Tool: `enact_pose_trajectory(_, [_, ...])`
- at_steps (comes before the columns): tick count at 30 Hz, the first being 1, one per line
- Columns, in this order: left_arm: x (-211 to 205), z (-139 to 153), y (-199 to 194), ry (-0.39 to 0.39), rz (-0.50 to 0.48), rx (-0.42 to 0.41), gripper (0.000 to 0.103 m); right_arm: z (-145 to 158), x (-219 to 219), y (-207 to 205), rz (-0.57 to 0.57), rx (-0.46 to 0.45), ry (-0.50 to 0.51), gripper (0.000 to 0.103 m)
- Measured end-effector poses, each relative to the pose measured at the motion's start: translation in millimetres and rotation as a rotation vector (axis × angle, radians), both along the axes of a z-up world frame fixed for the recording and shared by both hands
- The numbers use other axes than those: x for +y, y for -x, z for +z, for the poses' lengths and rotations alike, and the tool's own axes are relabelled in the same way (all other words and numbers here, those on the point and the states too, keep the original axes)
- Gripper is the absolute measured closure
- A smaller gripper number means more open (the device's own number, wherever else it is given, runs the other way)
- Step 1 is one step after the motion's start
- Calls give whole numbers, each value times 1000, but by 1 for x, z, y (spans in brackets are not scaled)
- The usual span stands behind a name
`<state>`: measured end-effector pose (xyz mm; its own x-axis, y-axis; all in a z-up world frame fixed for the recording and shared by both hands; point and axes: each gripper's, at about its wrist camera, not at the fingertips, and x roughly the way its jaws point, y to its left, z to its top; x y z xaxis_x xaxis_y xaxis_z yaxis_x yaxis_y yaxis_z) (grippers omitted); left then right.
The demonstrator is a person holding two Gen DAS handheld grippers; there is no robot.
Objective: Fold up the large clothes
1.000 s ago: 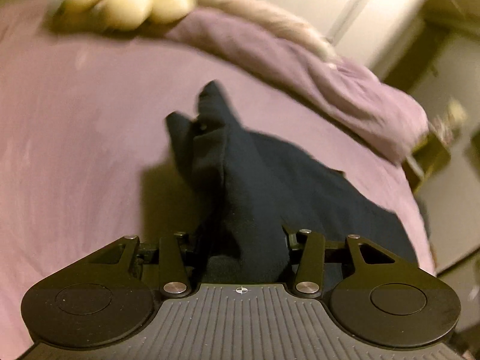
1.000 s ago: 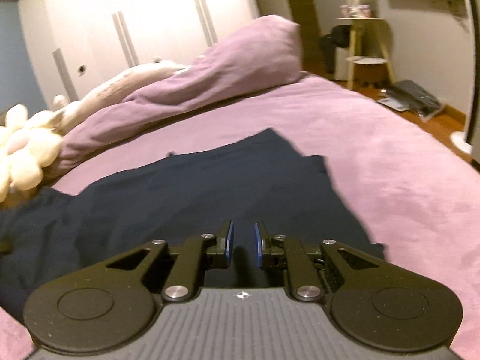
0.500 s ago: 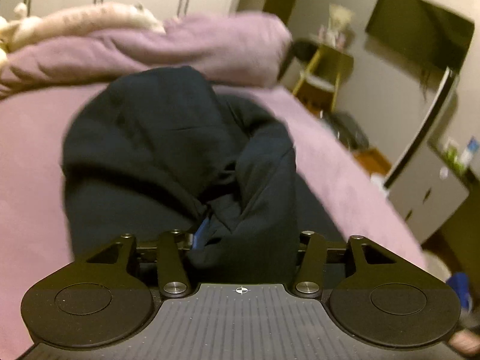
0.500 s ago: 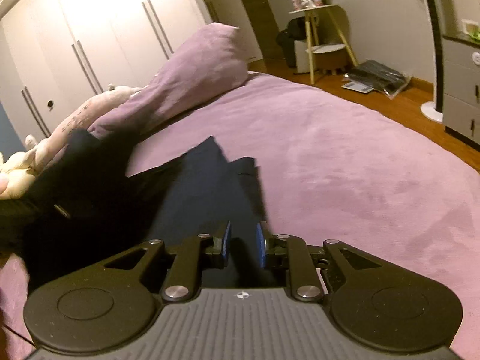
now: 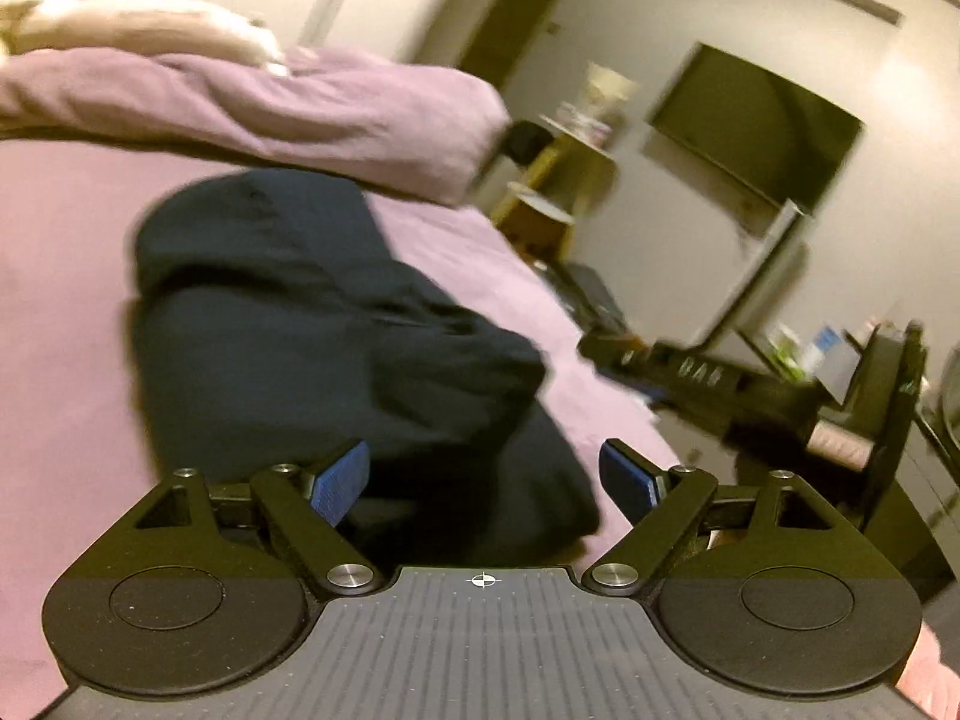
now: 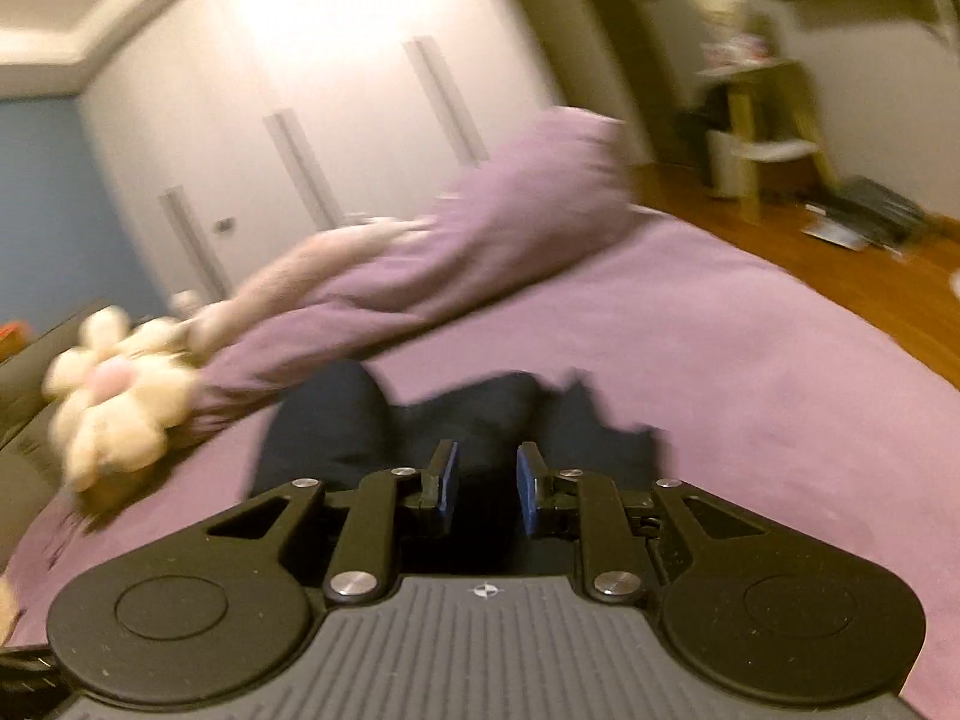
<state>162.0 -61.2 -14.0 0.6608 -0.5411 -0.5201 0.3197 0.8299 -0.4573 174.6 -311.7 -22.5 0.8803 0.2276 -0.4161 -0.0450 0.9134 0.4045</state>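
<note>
Dark garment [image 5: 312, 324] heaped mid-bed [image 5: 66, 300], fold loose. Left tool [image 5: 483, 480] jaws just opened wide, cloth released. Right tool [image 6: 483, 480] narrow, nothing visibly pinched. Risk: bunched layer slumps open; cause: uneven, unpressed fold.

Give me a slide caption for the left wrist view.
Left gripper, fingers just opened, releases the dark garment folded over on the purple bed.

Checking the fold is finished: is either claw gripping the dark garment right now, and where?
Neither. The left claw has just opened off the dark garment; the right claw stands slightly apart, gripping nothing.
</note>
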Motion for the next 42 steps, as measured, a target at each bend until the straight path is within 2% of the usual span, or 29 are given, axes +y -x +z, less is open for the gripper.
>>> enact_pose_trajectory(3, [21, -1, -3, -3, 88, 7, 14, 11, 32, -19, 111, 2, 67, 79])
enact_pose_trajectory(5, [37, -6, -9, 1, 157, 31, 14, 3, 52, -32, 163, 46, 135, 79])
enact_pose_trajectory(8, [50, -18, -26, -23, 259, 84, 15, -19, 65, -42, 105, 183, 281, 79])
enact_pose_trajectory(10, [61, -30, -40, -11, 321, 136, 15, -35, 54, -38, 57, 252, 312, 78])
enact_pose_trajectory(12, [74, -43, -55, 28, 365, 189, 16, -60, 32, -28, 13, 328, 259, 70])
enact_pose_trajectory(14, [79, -55, -71, 55, 400, 233, 16, -81, 12, -13, 3, 338, 147, 70])
enact_pose_trajectory(18, [75, -79, -105, 168, 419, 324, 16, -75, 17, -6, 37, 300, 191, 67])
enact_pose_trajectory(20, [70, -87, -117, 235, 380, 352, 16, -66, 14, -8, 43, 302, 183, 65])
enact_pose_trajectory(21, [67, -89, -122, 245, 358, 370, 14, -59, 11, -8, 45, 292, 166, 64])
enact_pose_trajectory(24, [61, -88, -126, 199, 347, 350, 13, -33, 2, -12, 35, 234, 77, 56])
enact_pose_trajectory(27, [61, -92, -126, 223, 356, 352, 13, -14, -4, -33, 67, 190, -59, 38])
enact_pose_trajectory(30, [59, -91, -115, 206, 356, 342, 13, -20, 10, -72, 158, 248, -150, 32])
enact_pose_trajectory(32, [58, -89, -113, 201, 354, 346, 13, -33, 26, -101, 193, 340, -163, 32])
enact_pose_trajectory(33, [58, -87, -113, 194, 353, 349, 13, -40, 33, -111, 220, 372, -178, 33])
enact_pose_trajectory(35, [60, -80, -112, 174, 351, 352, 15, -47, 45, -122, 243, 379, -195, 47])
enact_pose_trajectory(37, [69, -70, -104, 157, 374, 311, 16, -48, 53, -119, 241, 344, -153, 71])
enact_pose_trajectory(40, [80, -64, -97, 87, 458, 256, 15, -37, 68, -106, 231, 267, -19, 83])
enact_pose_trajectory(42, [85, -71, -101, 61, 481, 312, 16, -25, 81, -94, 216, 211, 106, 85])
